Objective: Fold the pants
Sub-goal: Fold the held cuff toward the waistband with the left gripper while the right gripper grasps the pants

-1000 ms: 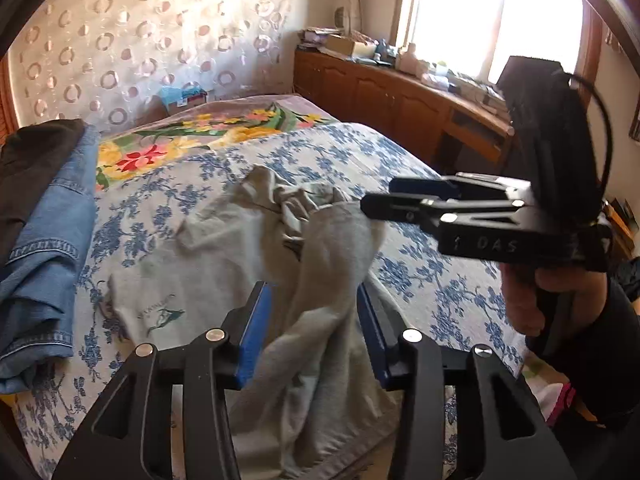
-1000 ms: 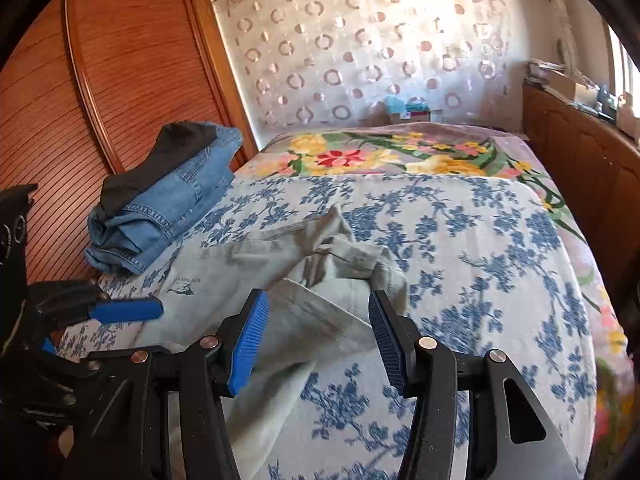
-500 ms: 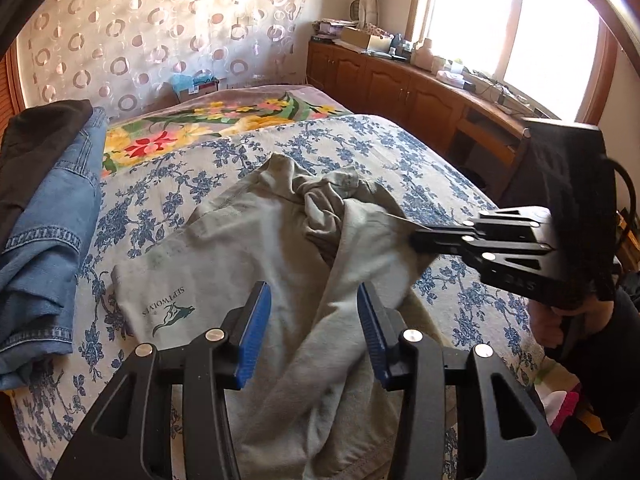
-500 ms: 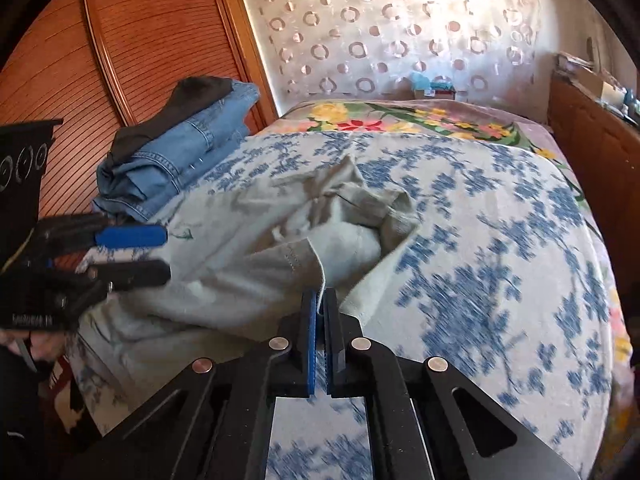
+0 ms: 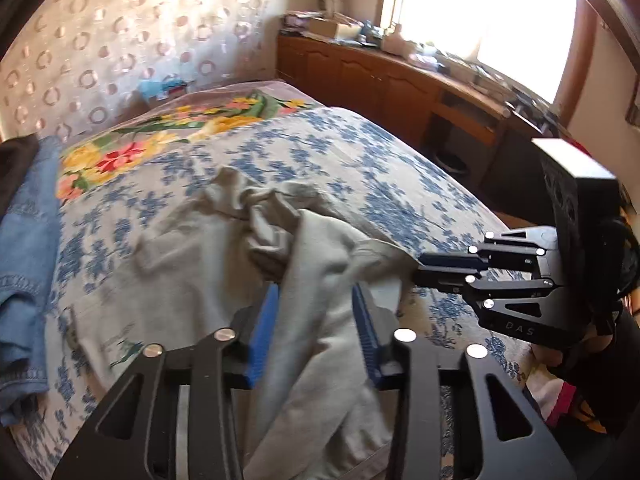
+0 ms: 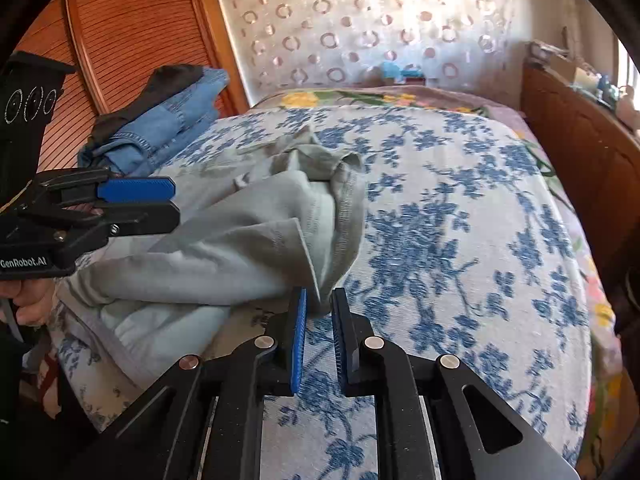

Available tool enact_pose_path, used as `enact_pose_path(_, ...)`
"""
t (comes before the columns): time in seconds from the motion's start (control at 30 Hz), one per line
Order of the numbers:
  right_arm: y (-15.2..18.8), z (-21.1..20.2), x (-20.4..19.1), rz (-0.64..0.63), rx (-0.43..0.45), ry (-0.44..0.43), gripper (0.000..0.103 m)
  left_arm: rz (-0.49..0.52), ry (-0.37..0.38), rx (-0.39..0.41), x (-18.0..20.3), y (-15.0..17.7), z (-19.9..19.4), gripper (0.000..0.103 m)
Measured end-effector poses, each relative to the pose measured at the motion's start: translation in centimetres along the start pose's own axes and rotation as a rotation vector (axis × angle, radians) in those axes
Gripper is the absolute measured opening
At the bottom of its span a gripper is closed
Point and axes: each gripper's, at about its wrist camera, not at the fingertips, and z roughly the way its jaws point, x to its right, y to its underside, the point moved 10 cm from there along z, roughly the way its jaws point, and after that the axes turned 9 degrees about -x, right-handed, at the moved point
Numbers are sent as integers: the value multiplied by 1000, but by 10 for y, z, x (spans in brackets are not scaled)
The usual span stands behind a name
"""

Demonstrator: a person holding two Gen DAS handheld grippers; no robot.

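Our left gripper (image 5: 314, 332) has just been closing its fingers on a bunched fold of the grey pants (image 5: 192, 264), and our right gripper (image 6: 319, 332), jaws narrow and just easing apart, pinches a corner of the same cloth. The pants lie crumpled on the near part of the bed (image 6: 460, 240). Folded jeans (image 6: 160, 128) sit at the far left.

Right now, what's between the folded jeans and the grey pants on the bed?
Right wrist view: only bare blue-flowered bedspread separates the jeans from the grey pants.
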Motion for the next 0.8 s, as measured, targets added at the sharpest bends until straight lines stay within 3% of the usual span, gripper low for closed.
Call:
enact_pose_path(0.23,16,-20,16,21,42,64,17,62,21,-76,20,-6,30,31)
enact_pose_path(0.4,21,-24,19,38,42,61,20,84,-1,-117,25,-2,45,26)
enact_pose_path(0.5,20,-23,19,41,43,58,20,82,-5,-117,25,-2,47,23)
enact_pose_path(0.57,20,-24,19,41,46,57,20,83,-6,-113,25,-3,46,15)
enact_pose_path(0.6,20,-25,19,41,46,57,21,84,-1,-115,26,-3,47,5)
enact_pose_path(0.8,17,-25,20,51,51,46,21,68,3,-38,27,-9,24,4)
